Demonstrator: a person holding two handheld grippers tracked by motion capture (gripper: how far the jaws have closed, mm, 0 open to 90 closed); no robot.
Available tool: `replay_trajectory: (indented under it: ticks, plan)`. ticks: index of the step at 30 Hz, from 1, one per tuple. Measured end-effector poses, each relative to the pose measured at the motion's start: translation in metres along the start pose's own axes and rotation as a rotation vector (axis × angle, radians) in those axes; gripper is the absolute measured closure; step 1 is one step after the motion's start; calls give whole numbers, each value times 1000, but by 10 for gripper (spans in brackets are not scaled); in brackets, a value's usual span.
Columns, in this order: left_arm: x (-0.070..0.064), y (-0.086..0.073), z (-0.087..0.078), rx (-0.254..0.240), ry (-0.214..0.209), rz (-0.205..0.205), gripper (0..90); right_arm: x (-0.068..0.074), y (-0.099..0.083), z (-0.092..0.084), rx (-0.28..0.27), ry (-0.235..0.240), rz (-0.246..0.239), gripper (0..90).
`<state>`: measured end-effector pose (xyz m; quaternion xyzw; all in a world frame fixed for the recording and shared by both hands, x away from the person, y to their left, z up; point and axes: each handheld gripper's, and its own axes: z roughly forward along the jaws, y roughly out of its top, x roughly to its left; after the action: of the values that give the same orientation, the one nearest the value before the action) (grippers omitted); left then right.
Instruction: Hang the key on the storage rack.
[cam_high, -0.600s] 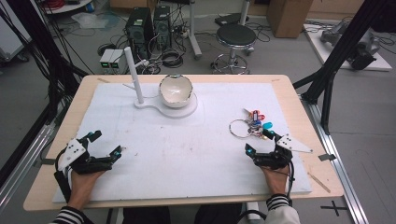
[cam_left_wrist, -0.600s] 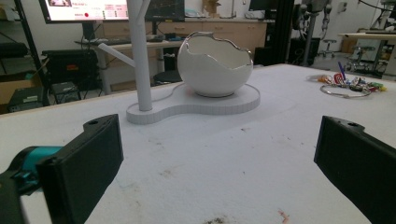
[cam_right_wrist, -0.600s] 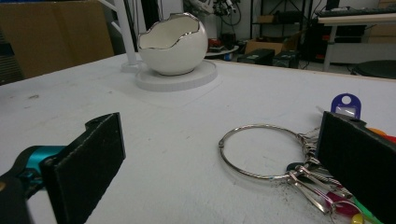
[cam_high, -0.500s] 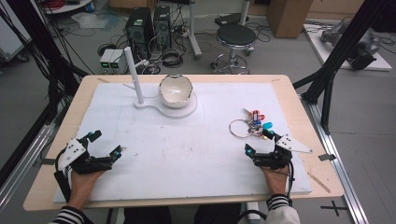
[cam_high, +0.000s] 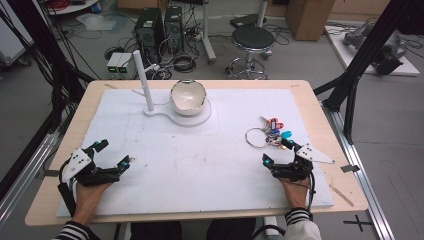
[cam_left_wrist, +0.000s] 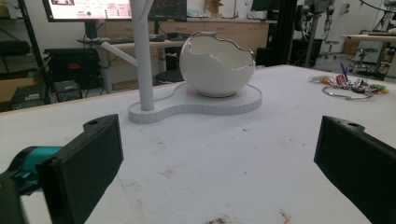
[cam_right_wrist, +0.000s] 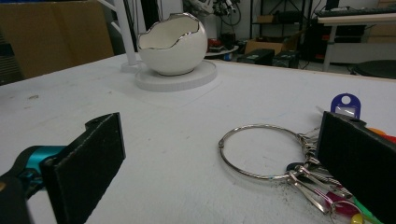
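While both hands rest near the front edge of the white board (cam_high: 200, 165), the right gripper (cam_high: 281, 154) lies just short of the key ring (cam_high: 258, 137), its jaws spread wide with nothing between them. From the right gripper view the key ring (cam_right_wrist: 261, 151) lies flat on the board just ahead, its bunch of coloured tags (cam_right_wrist: 343, 107) close by the far jaw; whether that jaw touches them I cannot tell. At the other side of the board the left gripper (cam_high: 111, 154) likewise stands open and empty, well apart from the ring. Farther back, near the middle of the board, sits an eggshell-shaped white bowl (cam_high: 188, 96) on a white base (cam_high: 192, 116), with a slim upright post (cam_high: 142, 80) just beside it on the same base
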<state>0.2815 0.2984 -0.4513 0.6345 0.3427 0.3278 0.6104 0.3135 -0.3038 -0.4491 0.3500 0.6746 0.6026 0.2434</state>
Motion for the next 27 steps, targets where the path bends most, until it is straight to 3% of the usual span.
replay_trajectory:
  ticks: [8, 13, 18, 21, 24, 27]
  plan:
    - [1, 0, 0, 1, 3, -4, 17, -2, 0, 0, -3, -13, 30, 9]
    - [1, 0, 0, 1, 4, -6, 17, -4, 8, 0, 17, 12, 71, 9]
    - [1, 0, 0, -1, 6, -10, 17, -6, 48, 1, 71, 41, 15, 9]
    - [1, 0, 0, 0, 8, -9, 17, -7, 61, 1, 90, 45, -7, 9]
    - [1, 0, 0, 1, 8, -12, 17, -12, 81, 8, 156, 41, -33, 9]
    - [1, 0, 0, 2, 10, -10, 17, -15, 88, 13, 195, 45, -46, 9]
